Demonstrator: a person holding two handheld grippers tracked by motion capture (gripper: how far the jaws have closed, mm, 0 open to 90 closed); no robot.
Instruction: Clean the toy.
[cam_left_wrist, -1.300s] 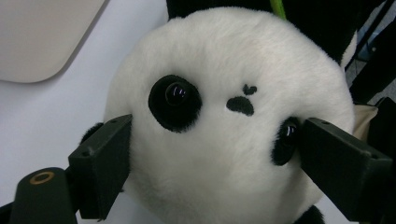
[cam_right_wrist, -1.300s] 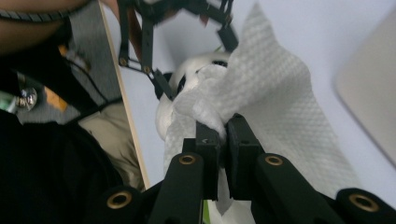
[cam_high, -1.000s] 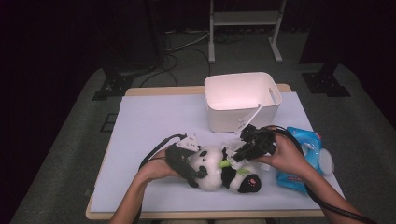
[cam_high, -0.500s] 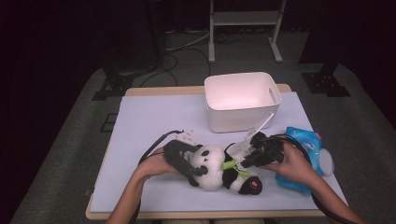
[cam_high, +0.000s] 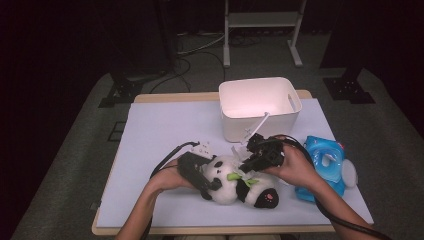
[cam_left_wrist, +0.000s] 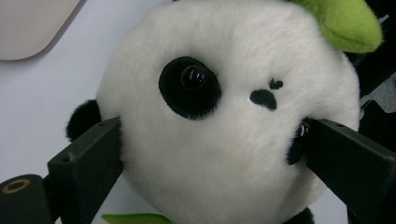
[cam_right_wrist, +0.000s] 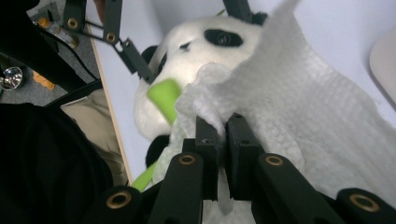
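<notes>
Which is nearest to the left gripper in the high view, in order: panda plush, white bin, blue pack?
1. panda plush: its head sits between the jaws of the left gripper.
2. white bin: behind, to the right.
3. blue pack: far right, near the table edge.

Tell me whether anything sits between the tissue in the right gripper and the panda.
Nothing visible. The right gripper pinches the tissue, which already lies against the panda, whose head the left gripper clamps.
</notes>
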